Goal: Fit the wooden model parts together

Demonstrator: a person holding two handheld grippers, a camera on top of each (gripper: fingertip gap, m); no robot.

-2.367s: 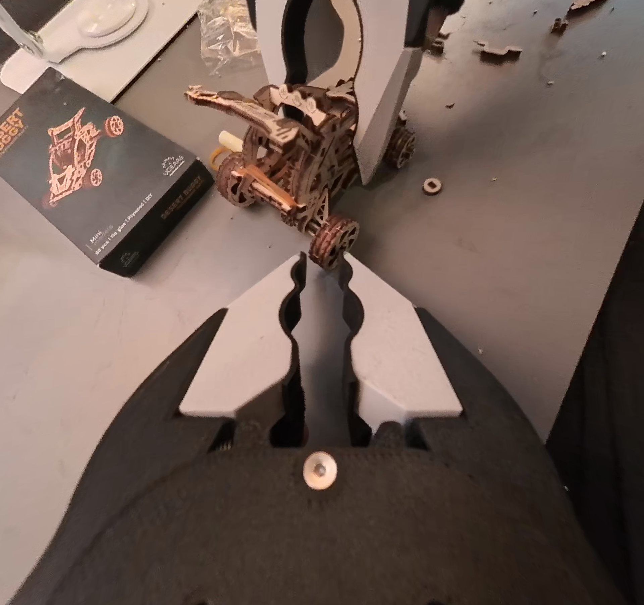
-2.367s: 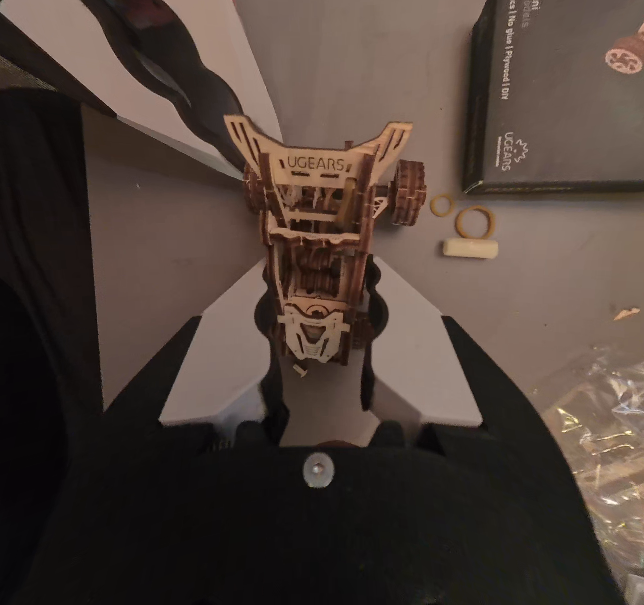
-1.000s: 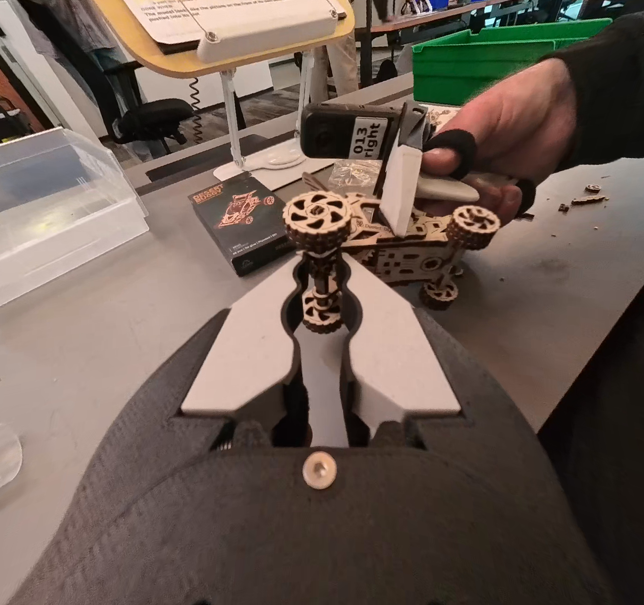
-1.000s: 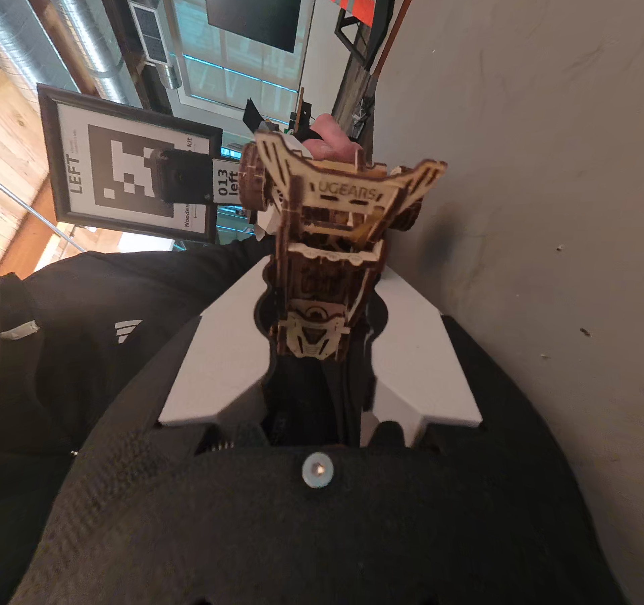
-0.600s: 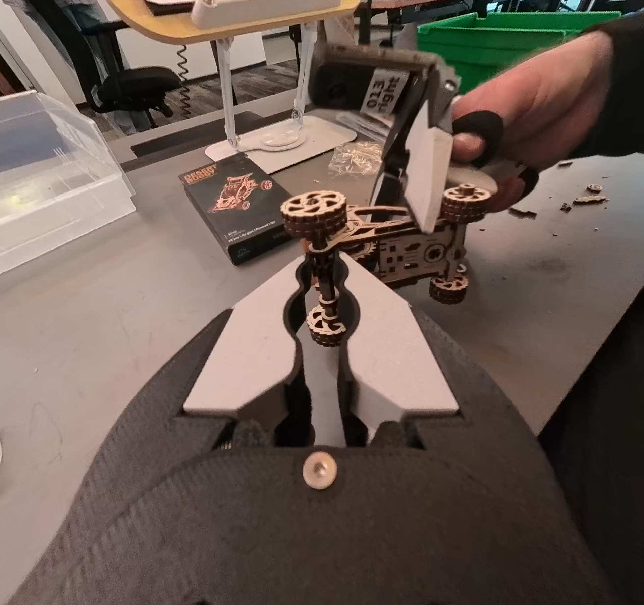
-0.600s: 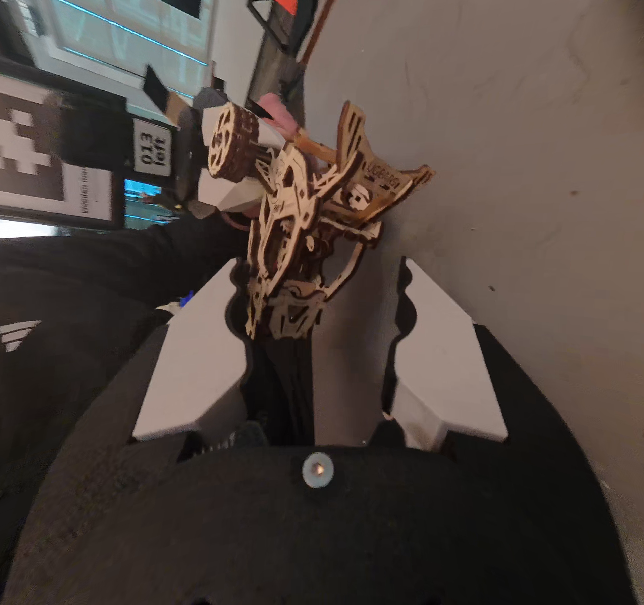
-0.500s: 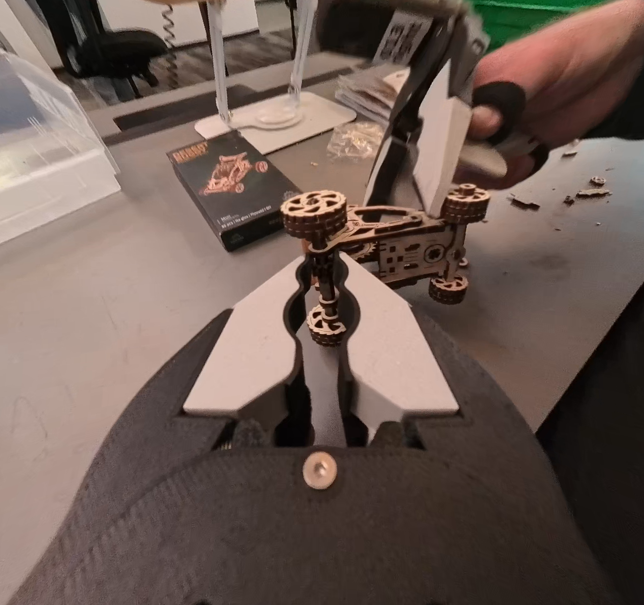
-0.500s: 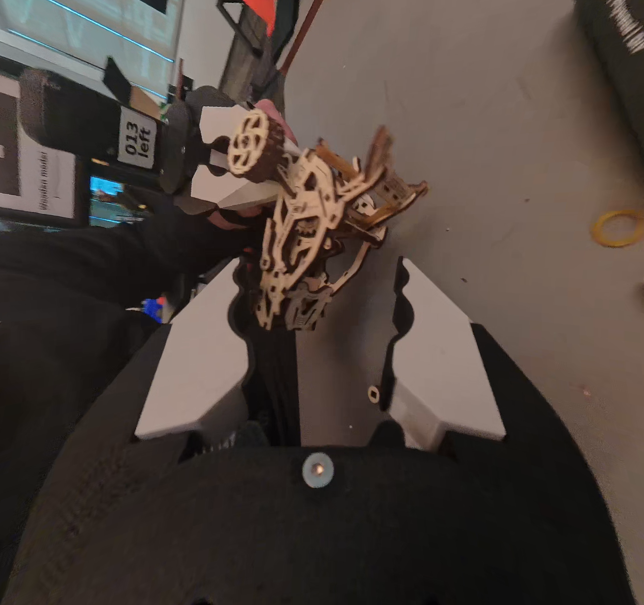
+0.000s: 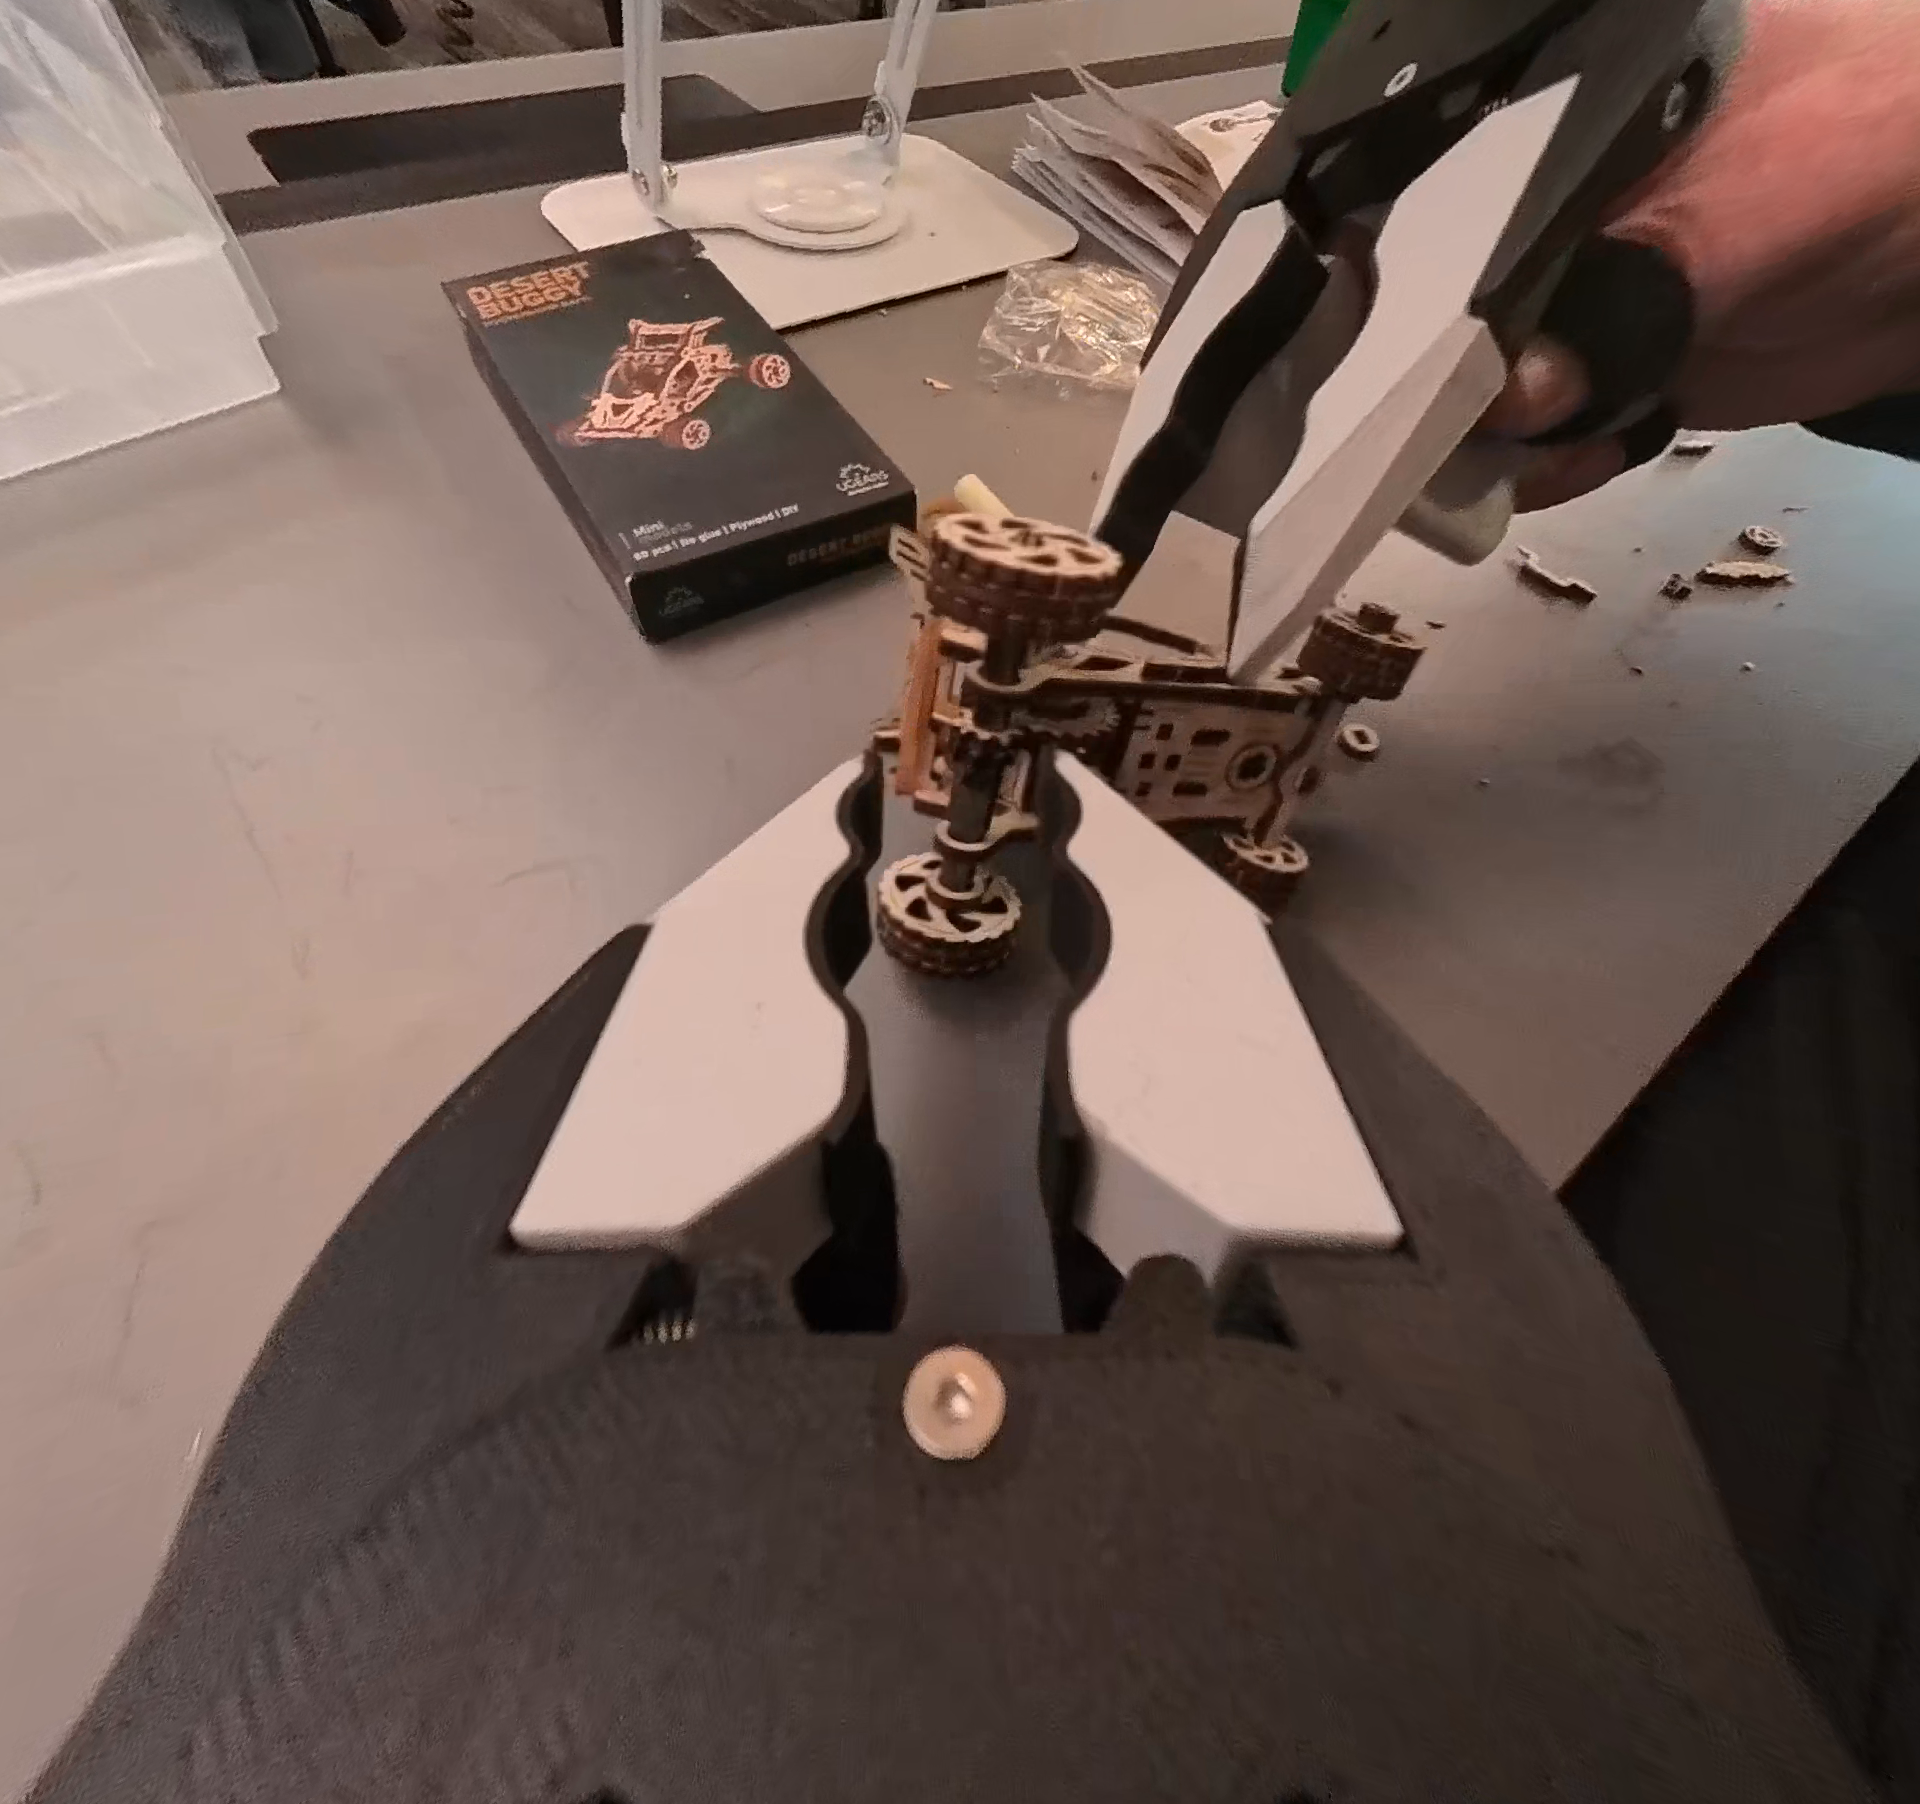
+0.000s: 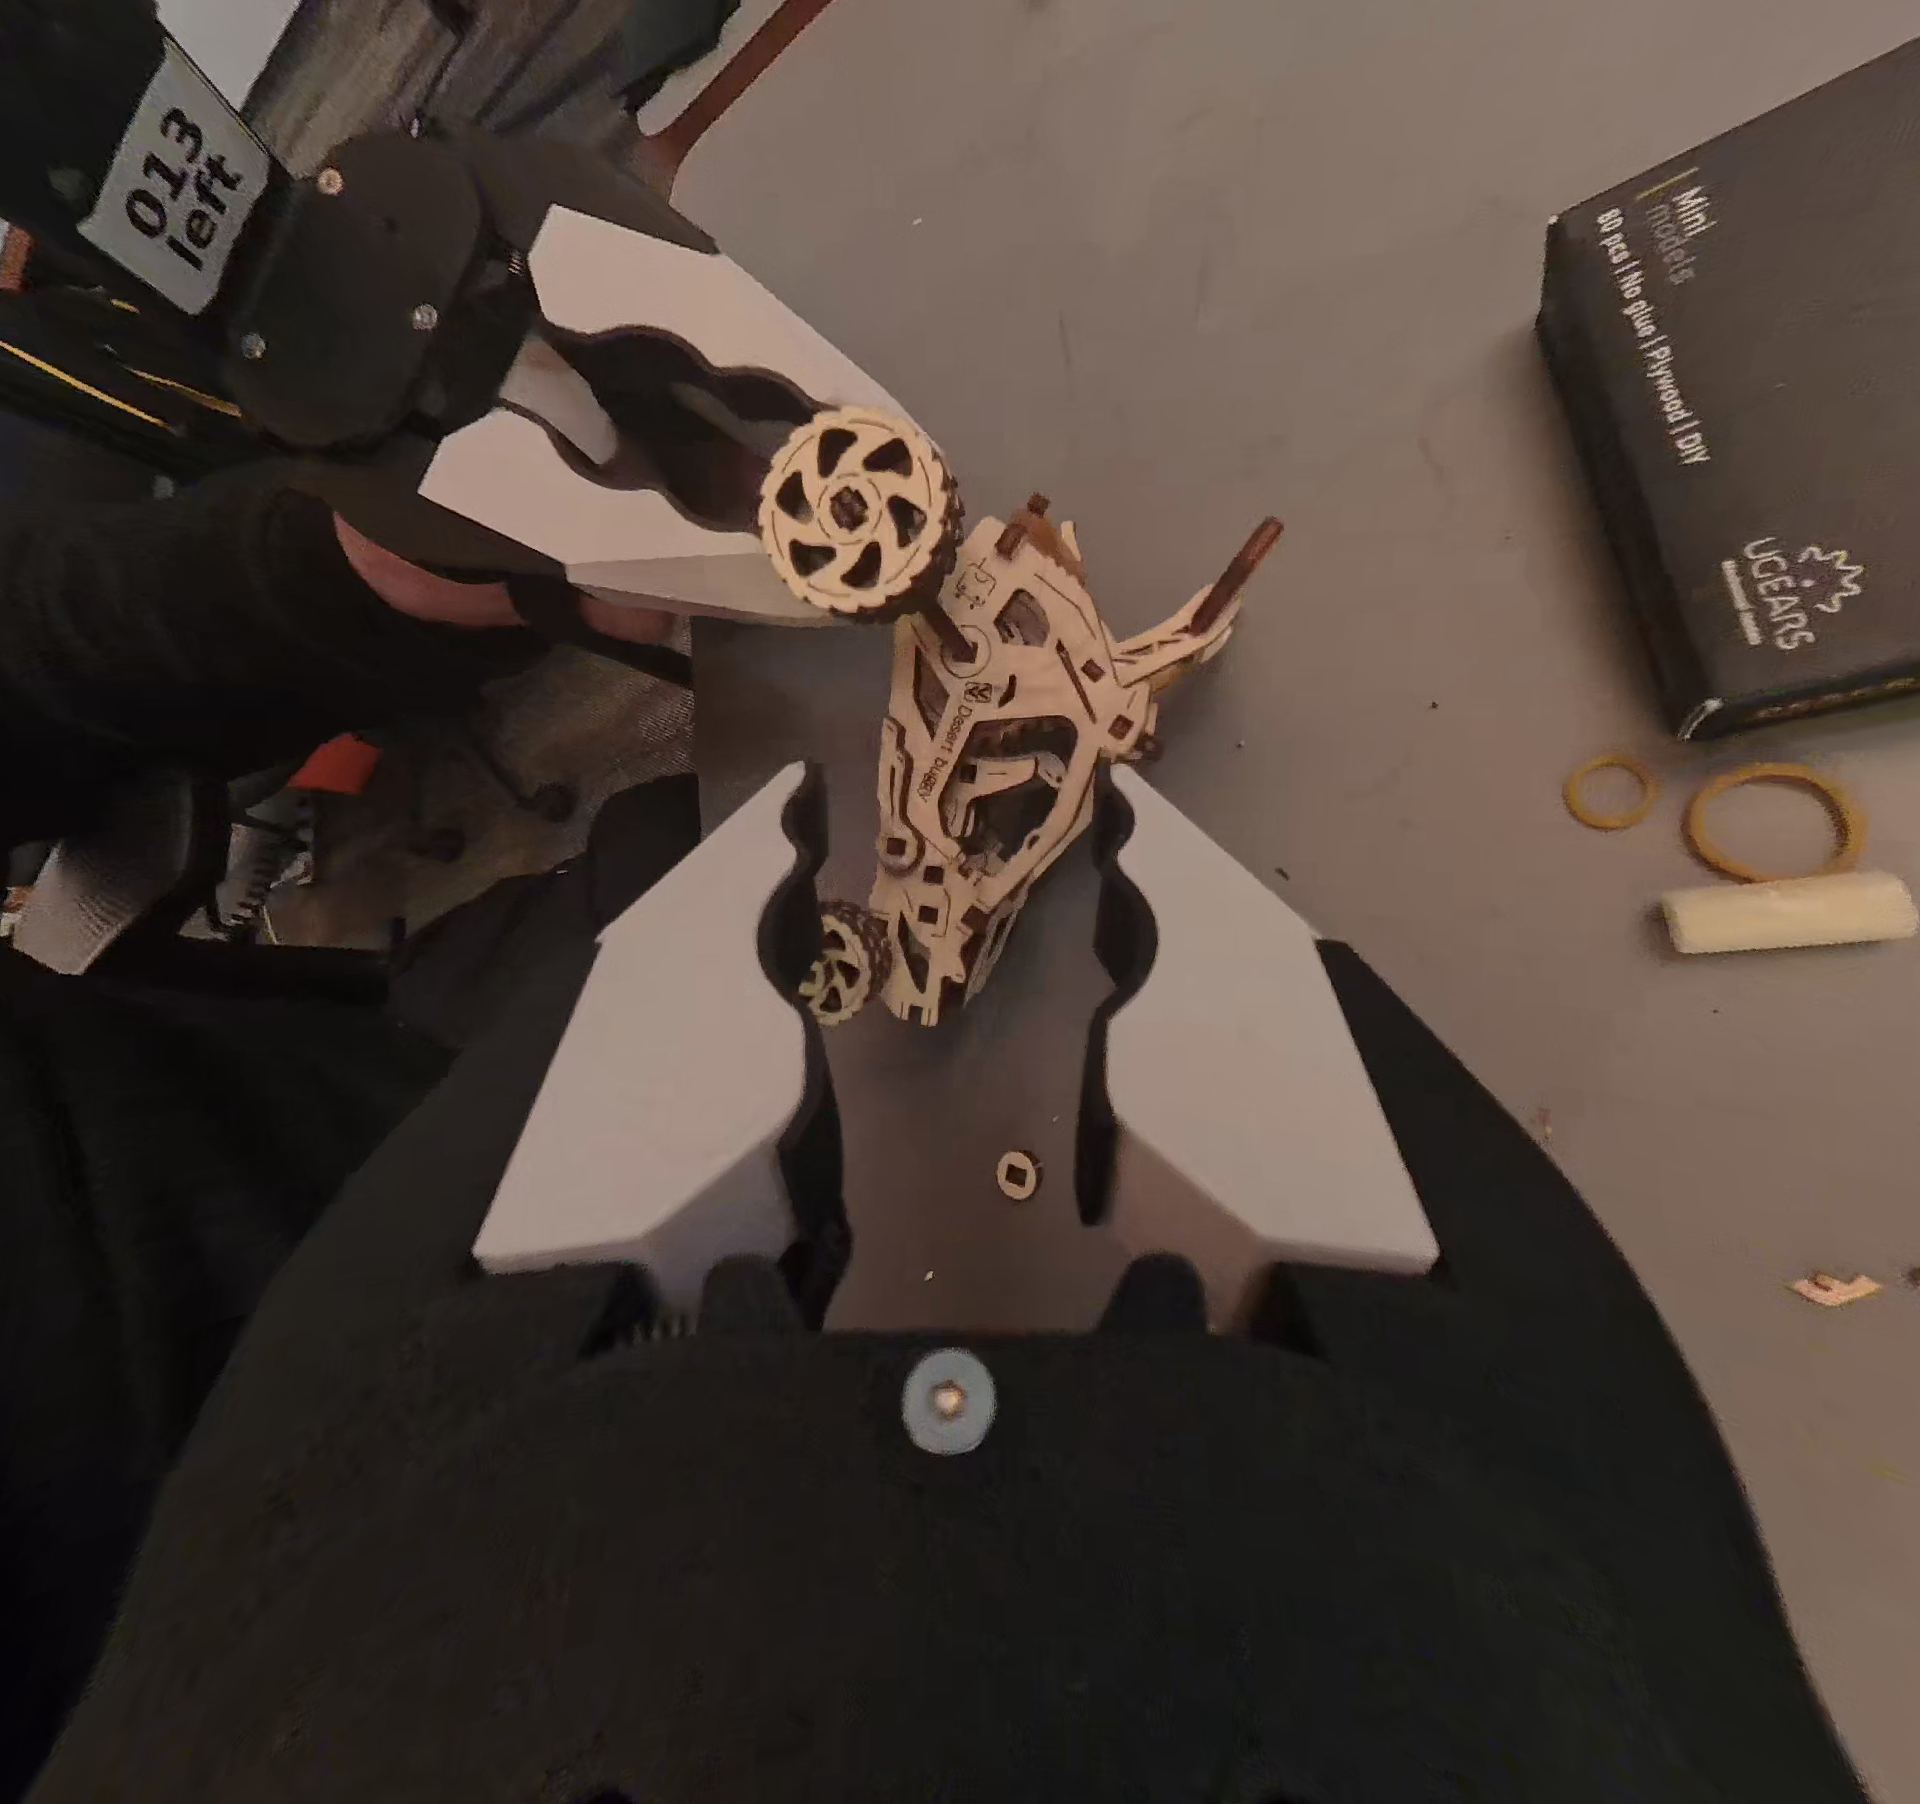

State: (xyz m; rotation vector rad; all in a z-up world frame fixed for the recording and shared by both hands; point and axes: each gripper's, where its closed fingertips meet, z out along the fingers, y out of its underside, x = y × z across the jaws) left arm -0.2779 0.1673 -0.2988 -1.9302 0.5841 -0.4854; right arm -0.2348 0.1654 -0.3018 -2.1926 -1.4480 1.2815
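Note:
The wooden buggy [image 9: 1195,746] is tilted on its side, one big rear wheel [image 9: 1023,575] up, low over the grey table. My left gripper [image 9: 961,767] is shut on its rear end, by the axle and gears. In the right wrist view one of the left gripper's fingers [image 10: 644,300] reaches in behind that wheel [image 10: 852,528]. My right gripper [image 10: 956,783] is open, and the buggy's front [image 10: 987,746] lies loose between its fingers. In the left wrist view the right gripper [image 9: 1184,601] hangs over the buggy's body, held by a hand.
A black kit box [image 9: 675,424] lies behind the buggy. Two rubber bands [image 10: 1766,819] and a white stick [image 10: 1787,913] lie beside it. A small washer [image 10: 1018,1175], wood scraps [image 9: 1662,570], a plastic bag [image 9: 1070,331] and a white stand base [image 9: 821,206] are around. The table edge [image 9: 1714,923] is at the right. The left gripper's tips are roughly 5 cm from the right gripper's.
My right gripper has opened and let go of the buggy's front. The buggy has rolled onto its side and come down toward the table, still in my left gripper.

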